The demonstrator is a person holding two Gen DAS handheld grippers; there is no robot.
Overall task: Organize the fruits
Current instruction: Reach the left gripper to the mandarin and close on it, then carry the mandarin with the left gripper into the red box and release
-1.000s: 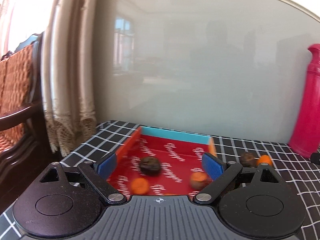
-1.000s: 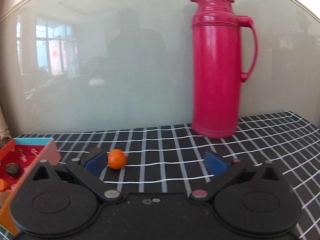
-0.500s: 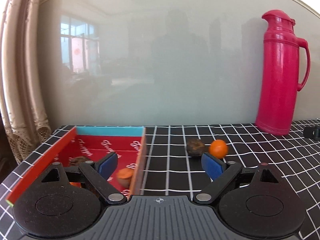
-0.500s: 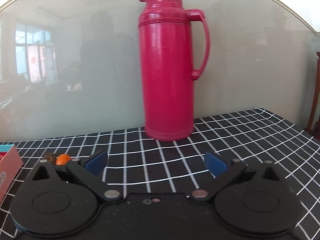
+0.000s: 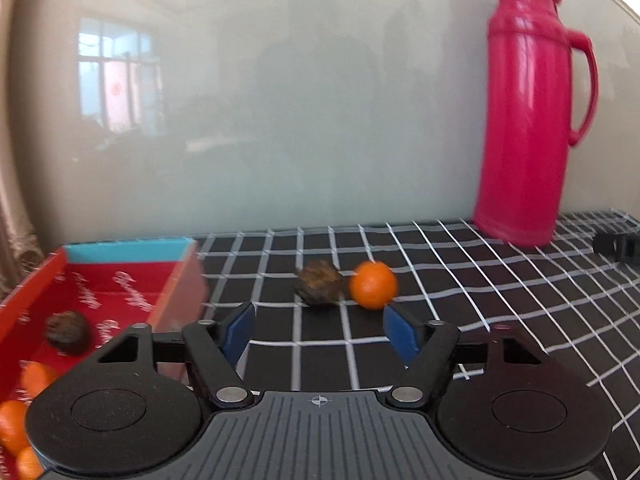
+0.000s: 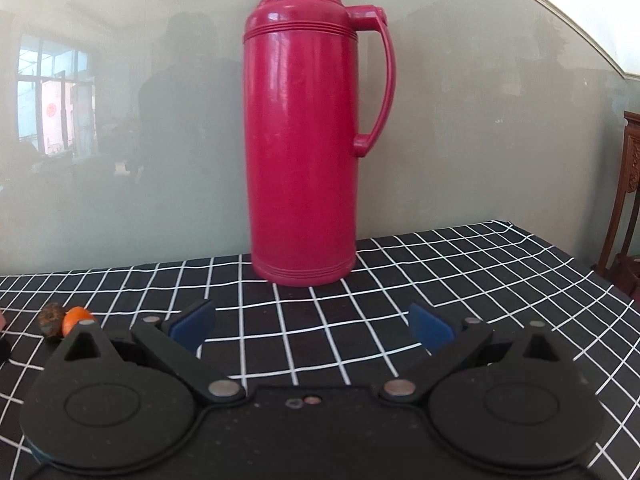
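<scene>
The left hand-held gripper (image 5: 319, 330) sits low in the frame with its blue pads spread apart and nothing between them. Just beyond, on the checked surface (image 5: 460, 280), a dark brown fruit (image 5: 318, 282) touches an orange fruit (image 5: 373, 285). At lower left, a red box (image 5: 120, 292) holds another dark fruit (image 5: 67, 332) and several orange ones. The right hand-held gripper (image 6: 312, 328) is likewise wide apart and empty, facing a red thermos (image 6: 302, 140) farther back.
</scene>
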